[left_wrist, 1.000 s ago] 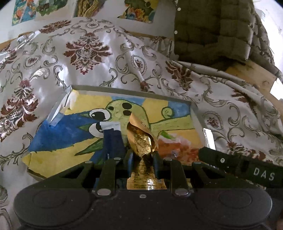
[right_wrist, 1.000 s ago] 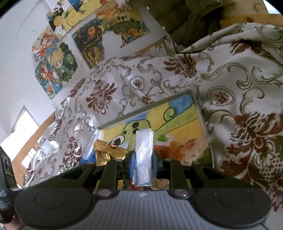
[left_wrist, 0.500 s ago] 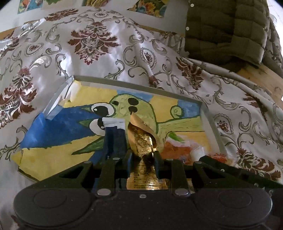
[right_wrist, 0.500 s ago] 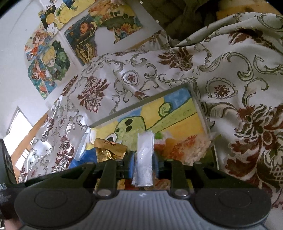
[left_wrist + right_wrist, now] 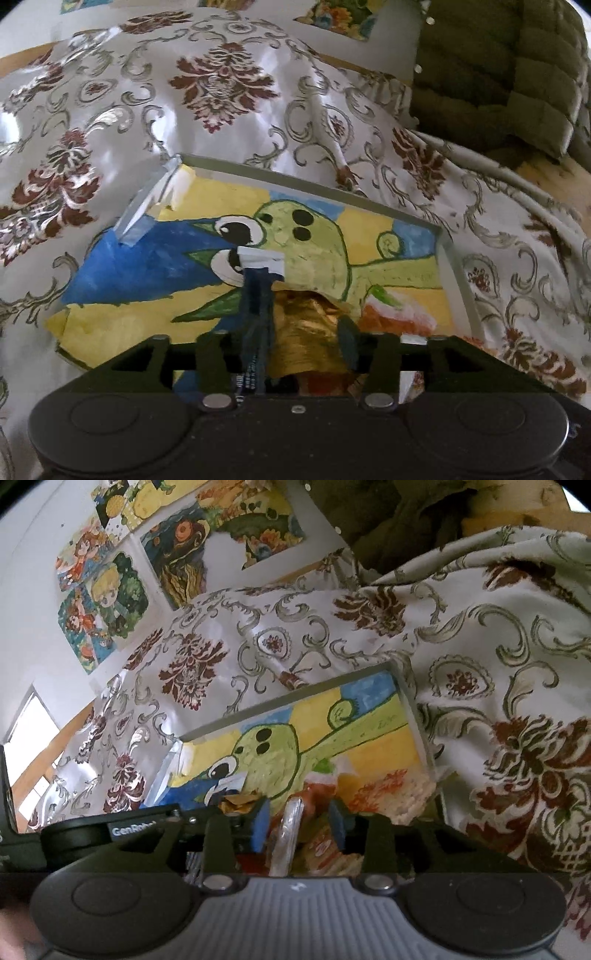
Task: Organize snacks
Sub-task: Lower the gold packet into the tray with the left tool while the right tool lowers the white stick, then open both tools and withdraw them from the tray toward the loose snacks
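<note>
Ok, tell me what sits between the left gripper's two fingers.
In the left wrist view, the gold snack wrapper lies between the left gripper's fingers, inside the painted tray; the jaws have just been opening and no longer squeeze it.

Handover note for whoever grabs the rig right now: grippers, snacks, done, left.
Left gripper: jaws just opened, gold packet loose between them, over the tray.
Right gripper: jaws just opened, silver packet between them, pads not pressing on it.
Dark blue packet stands beside the gold one; orange packets lie at the tray's right end.
Done: both packets released in the tray.
Left: back both grippers out; no other loose snacks in view.
</note>
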`<action>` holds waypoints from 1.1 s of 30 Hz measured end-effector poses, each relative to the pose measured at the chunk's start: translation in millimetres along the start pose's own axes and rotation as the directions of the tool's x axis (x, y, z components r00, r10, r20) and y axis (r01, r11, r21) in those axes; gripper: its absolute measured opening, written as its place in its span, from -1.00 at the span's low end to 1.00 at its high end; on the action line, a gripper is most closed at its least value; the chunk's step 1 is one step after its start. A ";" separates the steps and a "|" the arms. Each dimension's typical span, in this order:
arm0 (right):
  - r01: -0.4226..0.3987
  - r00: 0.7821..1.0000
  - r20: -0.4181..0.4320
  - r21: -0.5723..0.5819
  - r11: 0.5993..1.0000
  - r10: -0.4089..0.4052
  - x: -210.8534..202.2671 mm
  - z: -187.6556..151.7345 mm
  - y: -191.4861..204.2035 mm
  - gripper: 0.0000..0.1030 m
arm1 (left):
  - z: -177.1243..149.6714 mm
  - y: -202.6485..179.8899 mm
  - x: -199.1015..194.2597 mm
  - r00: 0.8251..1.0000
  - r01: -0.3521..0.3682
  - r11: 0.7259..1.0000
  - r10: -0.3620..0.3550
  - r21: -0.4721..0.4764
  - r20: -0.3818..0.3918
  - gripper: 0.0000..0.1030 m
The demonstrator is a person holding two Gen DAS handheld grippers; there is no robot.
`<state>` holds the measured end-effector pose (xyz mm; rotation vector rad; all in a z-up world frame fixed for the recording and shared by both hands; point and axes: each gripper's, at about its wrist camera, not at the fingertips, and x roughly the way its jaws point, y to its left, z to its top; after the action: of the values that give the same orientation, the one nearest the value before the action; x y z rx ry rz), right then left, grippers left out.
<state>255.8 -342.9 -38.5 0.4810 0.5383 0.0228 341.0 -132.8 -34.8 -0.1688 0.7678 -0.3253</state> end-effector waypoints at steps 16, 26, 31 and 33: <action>-0.014 0.995 0.099 -0.037 0.999 0.018 -58.0 10.6 14.7 1.00 | 12.7 0.4 -78.2 0.973 -0.223 0.975 0.221 0.018 0.073 0.99; 0.028 0.991 0.134 -0.136 0.990 -0.010 -109.4 -7.1 38.8 1.00 | -13.2 15.3 -126.6 0.973 -0.229 0.970 0.229 -0.084 -0.011 0.99; 0.040 0.993 0.117 -0.127 0.991 -0.025 -125.7 -21.8 38.8 1.00 | -27.6 14.1 -150.1 0.971 -0.241 0.968 0.240 -0.070 -0.022 0.99; 0.045 0.994 0.110 -0.145 0.988 -0.030 -133.7 -29.4 40.5 1.00 | -35.8 11.6 -156.9 0.968 -0.250 0.968 0.249 -0.038 -0.027 0.99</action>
<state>130.2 -313.4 22.7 0.3262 0.4363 0.0004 212.8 -68.4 39.2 -0.1056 0.8079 -0.0723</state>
